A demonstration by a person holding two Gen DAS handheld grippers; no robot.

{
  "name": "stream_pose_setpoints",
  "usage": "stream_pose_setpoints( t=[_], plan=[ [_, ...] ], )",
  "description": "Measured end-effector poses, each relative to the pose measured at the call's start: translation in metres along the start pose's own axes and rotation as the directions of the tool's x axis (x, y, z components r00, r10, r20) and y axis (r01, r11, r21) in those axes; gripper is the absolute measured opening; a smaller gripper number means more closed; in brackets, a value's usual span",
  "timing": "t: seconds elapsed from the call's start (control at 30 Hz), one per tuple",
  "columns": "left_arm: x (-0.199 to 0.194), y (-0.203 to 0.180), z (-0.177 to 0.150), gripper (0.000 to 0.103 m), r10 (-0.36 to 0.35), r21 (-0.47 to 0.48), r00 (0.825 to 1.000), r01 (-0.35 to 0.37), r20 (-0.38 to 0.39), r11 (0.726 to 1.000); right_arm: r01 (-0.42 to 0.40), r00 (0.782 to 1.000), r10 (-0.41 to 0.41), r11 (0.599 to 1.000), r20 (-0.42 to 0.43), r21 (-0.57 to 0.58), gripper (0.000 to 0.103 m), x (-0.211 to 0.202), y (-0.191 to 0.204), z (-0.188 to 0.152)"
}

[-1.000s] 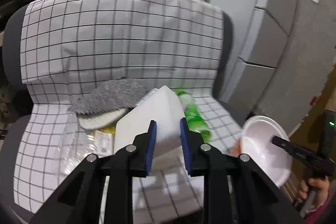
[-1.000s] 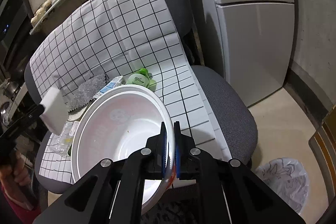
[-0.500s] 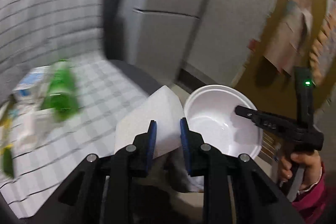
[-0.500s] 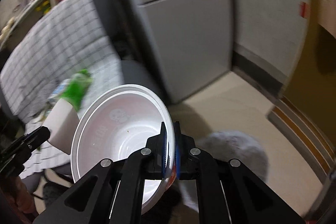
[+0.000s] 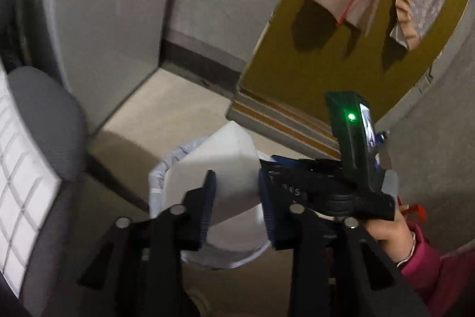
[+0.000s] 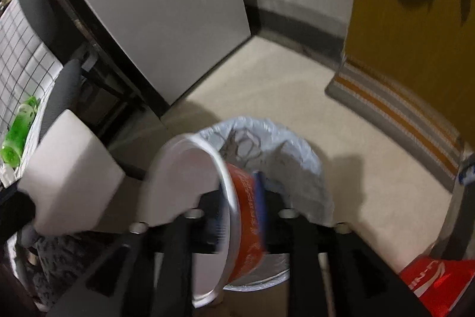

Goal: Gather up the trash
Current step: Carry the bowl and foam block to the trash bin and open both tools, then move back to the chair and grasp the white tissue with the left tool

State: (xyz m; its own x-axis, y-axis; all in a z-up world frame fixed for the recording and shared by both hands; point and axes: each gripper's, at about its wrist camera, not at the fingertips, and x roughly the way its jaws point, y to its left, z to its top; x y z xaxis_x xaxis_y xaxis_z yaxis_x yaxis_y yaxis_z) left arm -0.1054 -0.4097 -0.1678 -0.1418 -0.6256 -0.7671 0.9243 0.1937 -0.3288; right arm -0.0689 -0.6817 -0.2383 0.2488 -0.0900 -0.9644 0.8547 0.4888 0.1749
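My left gripper [image 5: 236, 192] is shut on a white foam block [image 5: 228, 162] and holds it above a bin lined with a pale plastic bag [image 5: 160, 171]. The block also shows in the right wrist view [image 6: 71, 171]. My right gripper [image 6: 242, 213] is shut on the rim of a white paper bowl with an orange-red outside [image 6: 190, 183], tilted on its side over the same lined bin [image 6: 297, 156]. The right gripper's body shows in the left wrist view [image 5: 323, 189], right beside the block.
A grey chair with a white checked cover [image 5: 32, 156] stands at the left, with a green bottle [image 6: 19, 129] lying on it. A grey fridge [image 6: 166, 17] stands behind. A yellow door [image 6: 409, 28] and a striped mat [image 6: 397, 112] are at the right. A red package [image 6: 436, 278] lies at lower right.
Both grippers have swung right, away from the chair, and now hang over the lined bin. The bowl has tipped onto its side. Both still hold their loads.
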Motion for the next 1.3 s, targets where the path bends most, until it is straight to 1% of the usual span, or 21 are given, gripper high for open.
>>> stream_pose_setpoints(
  t=[0.03, 0.1, 0.2, 0.3, 0.43, 0.53, 0.57, 0.63, 0.67, 0.73, 0.8, 0.9, 0.93, 0.97, 1.03, 1.1, 1.13, 1.17, 1.2, 1.27, 1.3],
  plan=[
    [0.006, -0.001, 0.001, 0.048, 0.002, -0.003, 1.000, -0.002, -0.011, 1.000, 0.008, 1.000, -0.008, 1.000, 0.006, 0.012, 0.052, 0.001, -0.005, 0.001],
    [0.006, -0.001, 0.002, 0.060, 0.009, -0.007, 1.000, -0.009, -0.006, 1.000, 0.035, 0.999, -0.035, 0.999, 0.022, 0.023, 0.052, -0.004, -0.011, 0.004],
    [-0.003, 0.008, 0.001, 0.067, 0.020, -0.024, 1.000, -0.020, 0.007, 1.000, 0.064, 0.996, -0.067, 0.997, 0.065, 0.046, 0.052, -0.020, -0.019, 0.011],
    [-0.016, 0.016, 0.002, 0.067, 0.035, -0.051, 0.999, -0.034, 0.030, 0.998, 0.053, 0.990, -0.060, 0.996, 0.124, 0.065, 0.052, -0.040, -0.021, 0.017],
    [-0.042, 0.024, 0.000, 0.068, 0.094, -0.065, 0.992, -0.088, 0.082, 0.994, 0.014, 0.980, -0.021, 0.999, 0.198, 0.041, 0.052, -0.067, -0.006, 0.023],
    [-0.065, 0.028, -0.005, 0.070, 0.164, -0.071, 0.979, -0.156, 0.122, 0.985, -0.017, 0.973, 0.019, 1.000, 0.232, -0.010, 0.052, -0.084, 0.017, 0.021],
    [-0.075, 0.031, -0.008, 0.070, 0.200, -0.075, 0.971, -0.192, 0.131, 0.979, -0.036, 0.970, 0.043, 0.999, 0.240, -0.032, 0.052, -0.089, 0.027, 0.020],
    [-0.097, 0.038, -0.019, 0.070, 0.248, -0.092, 0.956, -0.236, 0.157, 0.967, -0.071, 0.964, 0.089, 0.995, 0.252, -0.076, 0.052, -0.096, 0.045, 0.018],
    [-0.105, 0.042, -0.025, 0.070, 0.268, -0.106, 0.949, -0.254, 0.163, 0.962, -0.096, 0.960, 0.119, 0.990, 0.255, -0.103, 0.052, -0.099, 0.055, 0.017],
    [-0.123, 0.052, -0.037, 0.071, 0.307, -0.136, 0.935, -0.286, 0.178, 0.949, -0.178, 0.943, 0.218, 0.968, 0.249, -0.175, 0.052, -0.105, 0.083, 0.013],
    [-0.145, 0.063, -0.056, 0.072, 0.367, -0.177, 0.911, -0.336, 0.187, 0.925, -0.237, 0.927, 0.293, 0.942, 0.236, -0.239, 0.051, -0.109, 0.109, 0.009],
    [-0.175, 0.082, -0.089, 0.073, 0.457, -0.254, 0.869, -0.406, 0.188, 0.878, -0.276, 0.911, 0.353, 0.906, 0.213, -0.319, 0.052, -0.112, 0.149, 0.002],
    [-0.188, 0.091, -0.104, 0.074, 0.495, -0.292, 0.850, -0.434, 0.182, 0.852, -0.285, 0.908, 0.368, 0.893, 0.200, -0.348, 0.052, -0.114, 0.163, 0.000],
    [-0.197, 0.099, -0.115, 0.074, 0.519, -0.319, 0.836, -0.451, 0.175, 0.834, -0.292, 0.906, 0.379, 0.882, 0.188, -0.371, 0.052, -0.116, 0.176, -0.004],
    [-0.216, 0.116, -0.140, 0.074, 0.565, -0.377, 0.810, -0.479, 0.159, 0.793, -0.326, 0.899, 0.417, 0.842, 0.135, -0.431, 0.052, -0.114, 0.210, -0.010],
    [-0.241, 0.133, -0.164, 0.074, 0.622, -0.461, 0.771, -0.506, 0.139, 0.729, -0.327, 0.898, 0.425, 0.814, 0.109, -0.480, 0.052, -0.113, 0.239, -0.017],
    [-0.249, 0.138, -0.170, 0.074, 0.642, -0.487, 0.756, -0.515, 0.130, 0.705, -0.327, 0.900, 0.426, 0.799, 0.091, -0.505, 0.052, -0.112, 0.254, -0.021],
    [-0.260, 0.144, -0.179, 0.074, 0.672, -0.521, 0.731, -0.532, 0.116, 0.668, -0.334, 0.901, 0.430, 0.777, 0.062, -0.534, 0.052, -0.108, 0.272, -0.025],
    [-0.268, 0.151, -0.188, 0.074, 0.693, -0.541, 0.713, -0.543, 0.106, 0.642, -0.342, 0.900, 0.435, 0.761, 0.042, -0.551, 0.053, -0.106, 0.285, -0.030],
    [-0.282, 0.163, -0.201, 0.075, 0.725, -0.574, 0.684, -0.563, 0.081, 0.595, -0.359, 0.896, 0.444, 0.729, 0.002, -0.583, 0.058, -0.099, 0.311, -0.035],
    [-0.287, 0.169, -0.206, 0.076, 0.735, -0.587, 0.675, -0.569, 0.067, 0.576, -0.359, 0.896, 0.444, 0.721, -0.004, -0.593, 0.061, -0.096, 0.320, -0.037]
  ],
)
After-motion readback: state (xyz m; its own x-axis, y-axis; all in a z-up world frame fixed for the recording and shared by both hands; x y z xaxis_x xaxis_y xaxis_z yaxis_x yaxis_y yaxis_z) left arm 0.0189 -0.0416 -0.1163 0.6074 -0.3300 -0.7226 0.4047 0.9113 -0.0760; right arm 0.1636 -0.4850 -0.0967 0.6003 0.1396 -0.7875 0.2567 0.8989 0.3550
